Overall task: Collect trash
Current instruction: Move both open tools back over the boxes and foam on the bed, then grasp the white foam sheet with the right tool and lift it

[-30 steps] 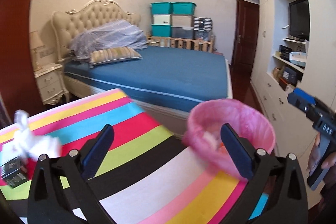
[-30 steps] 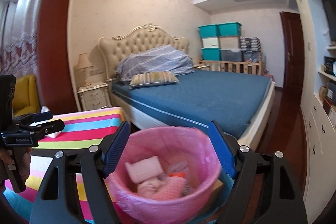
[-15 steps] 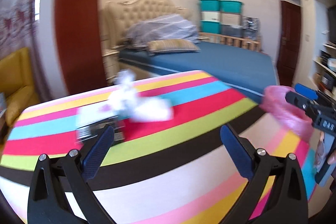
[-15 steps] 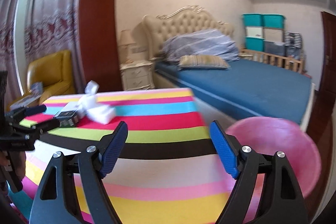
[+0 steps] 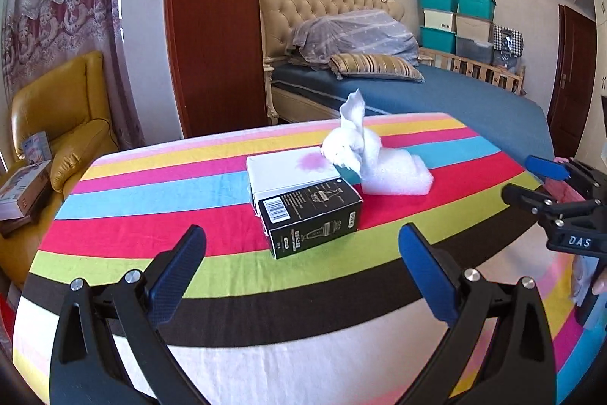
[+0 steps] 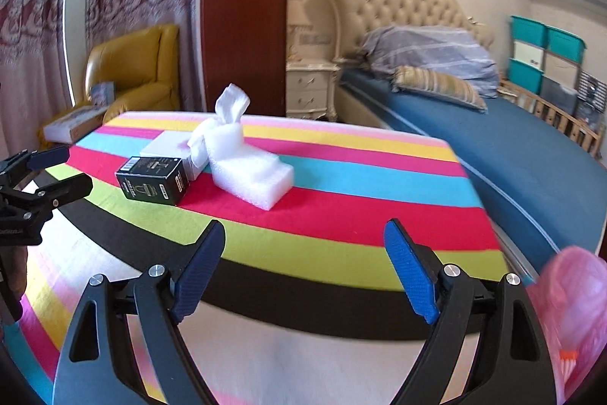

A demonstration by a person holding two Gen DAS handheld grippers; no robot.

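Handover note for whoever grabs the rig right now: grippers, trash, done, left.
Left gripper: open, empty, aimed at the striped table.
Right gripper: jaws have just been opening, nothing between them.
On the table: black box, white box, crumpled tissue, white foam block, clustered together.
Pink-lined bin: off the table's right edge.
Done: bin already holds some trash.
Left: bin all four pieces.

Beside the bed, a yellow armchair stands left of it; teal storage boxes are stacked beyond it.
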